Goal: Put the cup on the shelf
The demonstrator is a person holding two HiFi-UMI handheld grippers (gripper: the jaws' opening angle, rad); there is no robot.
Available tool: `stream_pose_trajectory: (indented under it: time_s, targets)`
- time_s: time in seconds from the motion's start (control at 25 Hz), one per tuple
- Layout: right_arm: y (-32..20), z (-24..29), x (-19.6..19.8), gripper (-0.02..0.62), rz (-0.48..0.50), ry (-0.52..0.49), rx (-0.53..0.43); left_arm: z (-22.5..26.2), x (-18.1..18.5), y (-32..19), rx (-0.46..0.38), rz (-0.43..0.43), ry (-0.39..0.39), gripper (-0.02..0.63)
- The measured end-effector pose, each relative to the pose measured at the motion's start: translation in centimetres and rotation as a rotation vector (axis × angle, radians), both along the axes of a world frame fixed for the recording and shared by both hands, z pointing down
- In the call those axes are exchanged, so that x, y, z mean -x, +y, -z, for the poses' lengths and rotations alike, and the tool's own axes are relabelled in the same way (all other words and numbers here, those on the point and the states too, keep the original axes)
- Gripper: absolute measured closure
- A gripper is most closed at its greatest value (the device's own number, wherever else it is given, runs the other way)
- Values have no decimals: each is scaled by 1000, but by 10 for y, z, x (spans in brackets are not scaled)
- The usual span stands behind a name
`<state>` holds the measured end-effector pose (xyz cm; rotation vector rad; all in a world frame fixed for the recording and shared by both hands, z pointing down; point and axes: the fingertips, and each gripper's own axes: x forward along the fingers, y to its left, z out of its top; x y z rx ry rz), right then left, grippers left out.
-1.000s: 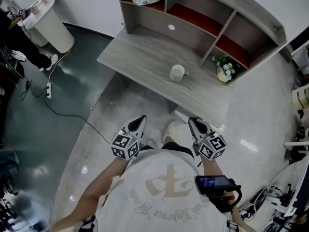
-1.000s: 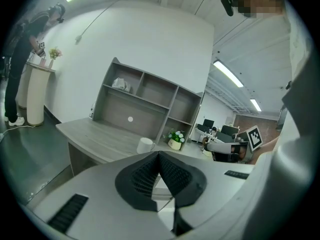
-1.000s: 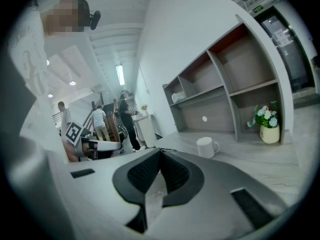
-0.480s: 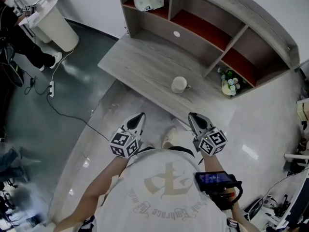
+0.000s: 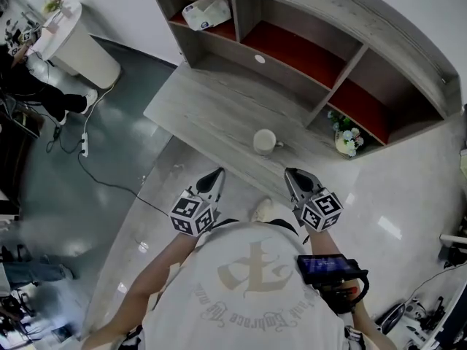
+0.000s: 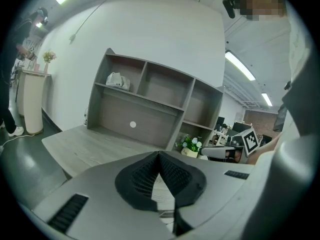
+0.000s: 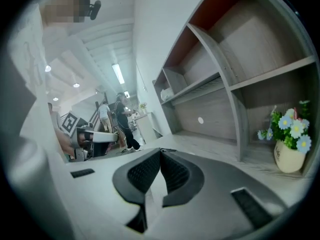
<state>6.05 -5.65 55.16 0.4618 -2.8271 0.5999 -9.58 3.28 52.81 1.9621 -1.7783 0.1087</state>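
Observation:
A white cup (image 5: 264, 141) stands upright near the front edge of the grey wooden desk (image 5: 197, 108). Behind it rises the shelf (image 5: 350, 57) with red-lined compartments. My left gripper (image 5: 216, 174) and right gripper (image 5: 291, 175) hover side by side over the floor, just short of the desk's front edge, with the cup ahead between them. Both are shut with nothing in them. In the left gripper view the jaws (image 6: 159, 154) meet at the tips before the shelf (image 6: 150, 91); the cup does not show there. The right gripper (image 7: 161, 152) is likewise shut.
A tissue pack (image 5: 206, 12) lies in the shelf's left compartment. A small flower pot (image 5: 346, 141) sits at the desk's right end, under the shelf. A white pedestal (image 5: 80, 42), a floor cable (image 5: 102, 181) and a standing person (image 5: 29, 86) are at left.
Both grippers have moved forward together towards the desk and now sit close to its front edge. The cup lies nearer to them. Both stay shut.

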Motion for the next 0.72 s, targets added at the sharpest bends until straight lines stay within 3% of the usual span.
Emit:
stream_pose_trajectory:
  time_s: [0.32, 0.72]
  targets:
    - [-40, -16, -5, 592, 43, 9, 19, -1, -13, -35, 33, 19, -24, 604]
    - [-49, -29, 12, 592, 72, 40, 15, -9, -6, -51, 65, -5, -24, 604]
